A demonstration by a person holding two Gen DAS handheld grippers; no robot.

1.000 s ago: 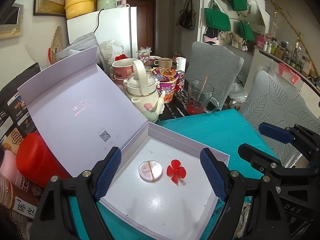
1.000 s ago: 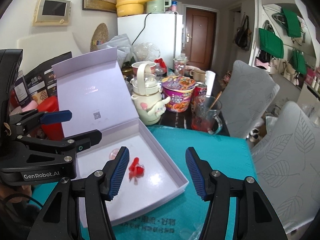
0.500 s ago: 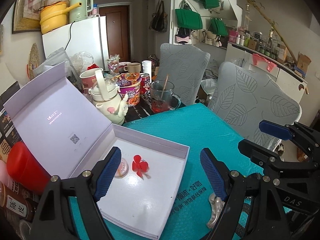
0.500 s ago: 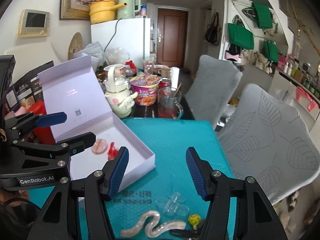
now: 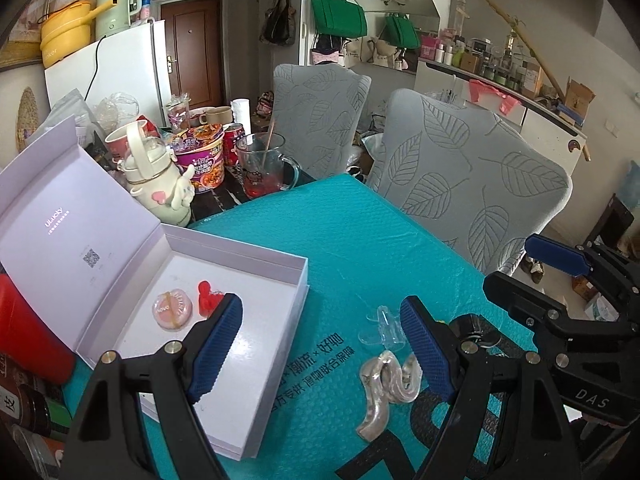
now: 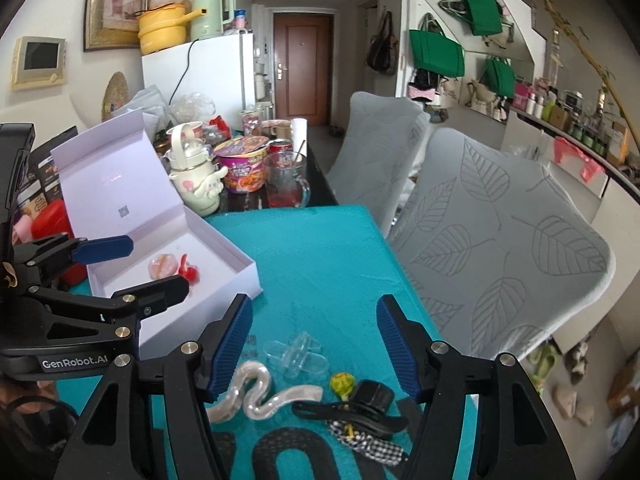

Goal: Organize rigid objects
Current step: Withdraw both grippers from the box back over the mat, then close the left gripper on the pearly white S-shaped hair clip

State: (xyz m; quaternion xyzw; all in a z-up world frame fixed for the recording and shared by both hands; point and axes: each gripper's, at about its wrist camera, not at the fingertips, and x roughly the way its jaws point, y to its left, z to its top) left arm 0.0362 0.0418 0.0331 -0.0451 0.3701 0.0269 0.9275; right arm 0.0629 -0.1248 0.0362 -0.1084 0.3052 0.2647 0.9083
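An open white box [image 5: 256, 364] [image 6: 236, 280] lies on the teal mat and holds a pink round compact [image 5: 173, 309] [image 6: 162, 266] and a red clip [image 5: 208, 298] [image 6: 189, 270]. A pearly wavy hair clip [image 5: 386, 384] [image 6: 260, 394], a clear clip [image 5: 384, 326] [image 6: 296, 354], a yellow-green lollipop [image 6: 340, 382] and a black clip with a checked bow [image 6: 360, 416] lie on the mat to the box's right. My left gripper [image 5: 320, 350] is open and empty above the box's near right corner. My right gripper [image 6: 314, 344] is open and empty above the loose clips.
A teal mat [image 5: 360, 232] covers the table. Behind the box stand a white teapot [image 5: 160, 184], a noodle cup [image 5: 202, 160] and a glass mug [image 5: 264, 172]. A red container [image 5: 28, 332] is left of the box. Two grey chairs [image 5: 472, 176] stand on the right.
Both grippers have swung right, from over the box toward the loose clips on the mat. Both stayed open and empty.
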